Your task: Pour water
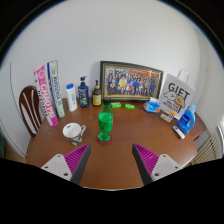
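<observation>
A green translucent cup (105, 125) stands upright on the round wooden table (120, 160), just ahead of my fingers and a little toward the left one. To its left lies a white cup (73, 131) with a dark opening. My gripper (112, 158) is open above the table, its two magenta pads (79, 157) spread wide with only bare wood between them. Neither finger touches the green cup.
Along the back of the table stand a framed group photo (130, 81), several bottles (83, 94), pink and white boxes (47, 84), green packets (122, 104), a "GIFT" box (176, 97) and blue items (186, 118). A wooden chair (31, 106) stands at the left.
</observation>
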`<state>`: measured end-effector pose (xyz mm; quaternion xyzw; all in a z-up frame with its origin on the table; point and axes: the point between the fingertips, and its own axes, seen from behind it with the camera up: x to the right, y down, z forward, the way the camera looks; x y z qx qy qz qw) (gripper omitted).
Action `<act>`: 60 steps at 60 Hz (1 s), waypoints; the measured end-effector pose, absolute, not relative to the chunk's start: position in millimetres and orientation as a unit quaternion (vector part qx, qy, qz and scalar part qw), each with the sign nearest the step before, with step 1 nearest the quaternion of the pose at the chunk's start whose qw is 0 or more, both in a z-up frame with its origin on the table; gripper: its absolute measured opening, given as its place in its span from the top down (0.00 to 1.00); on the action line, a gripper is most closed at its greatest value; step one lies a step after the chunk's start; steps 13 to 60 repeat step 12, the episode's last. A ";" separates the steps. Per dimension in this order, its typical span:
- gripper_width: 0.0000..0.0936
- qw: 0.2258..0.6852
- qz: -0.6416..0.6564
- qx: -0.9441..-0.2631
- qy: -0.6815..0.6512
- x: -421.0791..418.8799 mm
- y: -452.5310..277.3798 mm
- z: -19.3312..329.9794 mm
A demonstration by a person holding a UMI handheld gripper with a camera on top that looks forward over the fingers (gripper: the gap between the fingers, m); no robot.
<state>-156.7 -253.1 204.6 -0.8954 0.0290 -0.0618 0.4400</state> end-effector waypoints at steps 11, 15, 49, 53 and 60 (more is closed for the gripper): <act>0.09 0.440 -0.056 -0.896 0.027 -148.6 -255.9 204.6; 0.09 0.440 -0.056 -0.896 0.026 -147.5 -255.3 205.1; 0.09 0.440 -0.056 -0.896 0.026 -147.5 -255.3 205.1; 0.09 0.440 -0.056 -0.896 0.026 -147.5 -255.3 205.1; 0.09 0.440 -0.056 -0.896 0.026 -147.5 -255.3 205.1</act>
